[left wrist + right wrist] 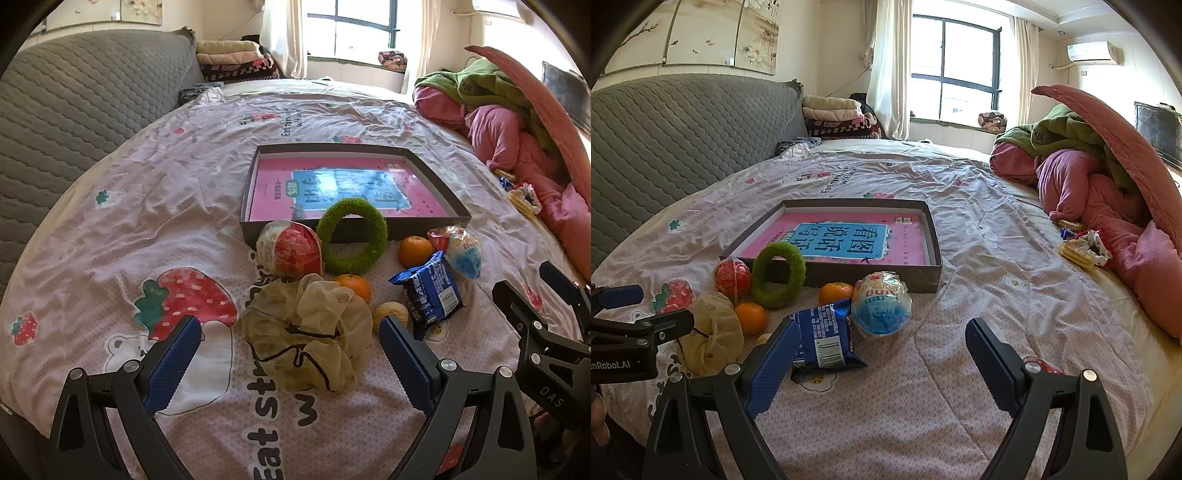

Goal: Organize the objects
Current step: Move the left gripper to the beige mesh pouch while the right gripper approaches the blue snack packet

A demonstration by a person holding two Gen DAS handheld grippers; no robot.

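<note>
While both grippers hang over the bed with jaws spread wide and nothing between the pads, the loose things lie in a cluster on the strawberry-print sheet (979, 258), just before the near wall of the shallow dark box (871, 271). The left gripper (291, 354) frames a crumpled beige mesh scrunchie (310, 336); the right gripper (882, 354) stands above bare sheet beside a blue snack packet (823, 339). A fuzzy green ring (351, 236) leans upright against the box's near wall. Beside it sit a red-wrapped ball (291, 249), two oranges (415, 251) (354, 286), a blue-and-white wrapped ball (881, 304) and a small pale round thing (391, 312). Inside the box lies only a pink book with a blue panel (846, 242), flat on its floor.
</note>
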